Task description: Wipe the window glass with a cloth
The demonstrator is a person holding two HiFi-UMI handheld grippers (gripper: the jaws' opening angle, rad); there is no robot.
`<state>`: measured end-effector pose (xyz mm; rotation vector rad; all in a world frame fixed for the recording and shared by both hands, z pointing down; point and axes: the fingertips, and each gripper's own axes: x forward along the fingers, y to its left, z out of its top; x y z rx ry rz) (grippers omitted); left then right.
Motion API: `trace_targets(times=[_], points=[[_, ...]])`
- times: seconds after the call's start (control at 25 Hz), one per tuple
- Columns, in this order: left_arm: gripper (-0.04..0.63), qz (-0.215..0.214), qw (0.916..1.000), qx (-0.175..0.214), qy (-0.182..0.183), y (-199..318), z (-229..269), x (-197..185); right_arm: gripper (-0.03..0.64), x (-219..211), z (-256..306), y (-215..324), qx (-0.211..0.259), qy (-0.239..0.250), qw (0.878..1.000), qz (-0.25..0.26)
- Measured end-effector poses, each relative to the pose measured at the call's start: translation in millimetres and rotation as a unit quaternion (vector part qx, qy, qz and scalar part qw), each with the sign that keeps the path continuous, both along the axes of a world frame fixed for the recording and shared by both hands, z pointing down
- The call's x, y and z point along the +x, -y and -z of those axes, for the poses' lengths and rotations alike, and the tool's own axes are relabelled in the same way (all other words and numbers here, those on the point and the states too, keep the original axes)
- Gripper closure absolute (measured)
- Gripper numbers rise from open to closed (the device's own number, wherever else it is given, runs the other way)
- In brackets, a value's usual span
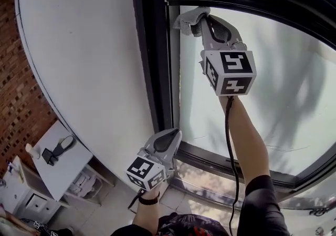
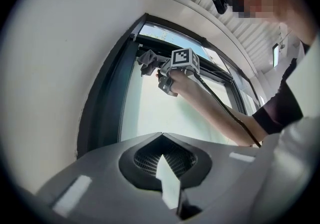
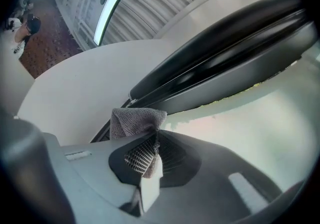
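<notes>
Here, at the glass's top left corner, my right gripper clamps the cloth beside the frame. Only its own view shows the weave pinched between the jaws. My left gripper hangs low, and its view shows the jaws together, empty.

A white table carries a dark object, perhaps a strap.

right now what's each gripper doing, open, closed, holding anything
Left gripper: fingers shut, nothing between them.
Right gripper: fingers shut on the grey cloth.
</notes>
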<state>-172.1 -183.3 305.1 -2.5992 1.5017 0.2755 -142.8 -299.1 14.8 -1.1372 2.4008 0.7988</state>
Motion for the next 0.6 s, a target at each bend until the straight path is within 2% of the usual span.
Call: trace_targets(times=[0.16,0.44,0.6], points=[[0.592,-0.020,0.9998,-0.008,0.001,11.7,-5.6,16.4,0.604,32.2,1.3,-3.6,0.007,0.015,1.000,-0.018],[0.592,-0.095,0.9953,-0.015,-0.004,33.7,-16.0,79.4,0.604,136.2,-2.5,-13.0,0.015,0.045,0.996,-0.072],[0.592,-0.142,0.9896,-0.020,0.000,38.4,-17.8,119.4,0.604,200.5,-3.1,-20.5,0.025,0.071,0.990,-0.118]])
